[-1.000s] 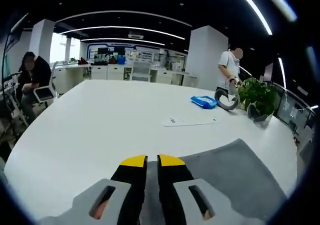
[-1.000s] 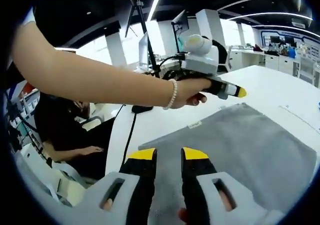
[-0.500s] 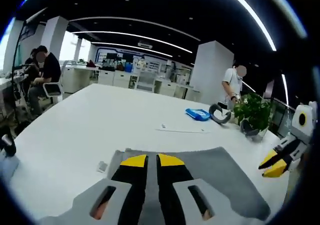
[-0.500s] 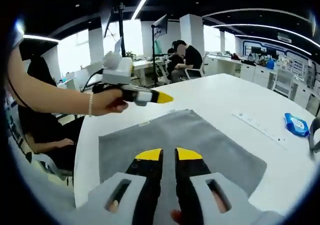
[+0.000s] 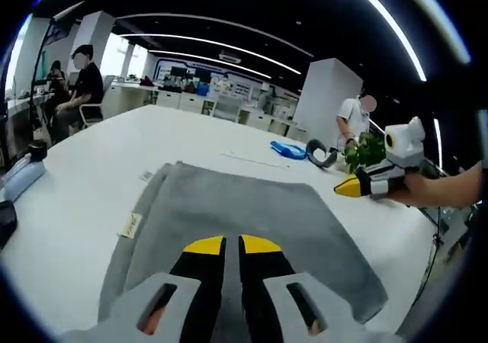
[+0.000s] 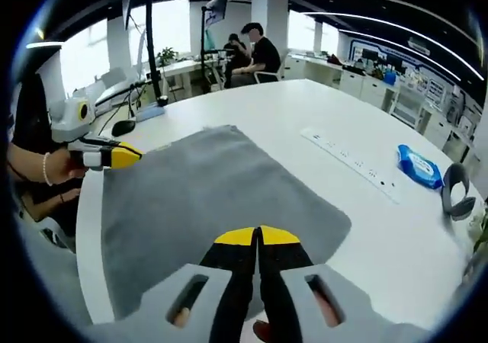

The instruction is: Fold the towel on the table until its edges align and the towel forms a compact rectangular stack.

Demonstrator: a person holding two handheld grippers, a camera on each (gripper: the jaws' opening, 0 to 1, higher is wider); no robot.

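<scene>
You are working with a grey terry-cloth towel [image 5: 236, 213] that is lying spread nearly flat on the broad white table [image 5: 84, 168], with a small white label [image 5: 131, 225] showing at one edge; it looks soft, light and limp, so expect it to sag and drag rather than hold a shape, and plan on pinching it at the corners or along a hem, where a fold will follow cleanly. Your left gripper [image 5: 232, 245] is hovering above the towel with its yellow-tipped jaws nearly together, only a thin gap between them and nothing in them. Your right gripper [image 6: 258, 238] is doing the same over the opposite edge, jaws pressed closed on nothing. The tabletop is looking smooth and slick, so the cloth may slide as you pull. Well apart from the towel, a white power strip [image 6: 347, 162], a blue wipes packet [image 6: 418, 166] and a green potted plant [image 5: 364, 149] are sitting, and people are working at desks in the open office behind.
</scene>
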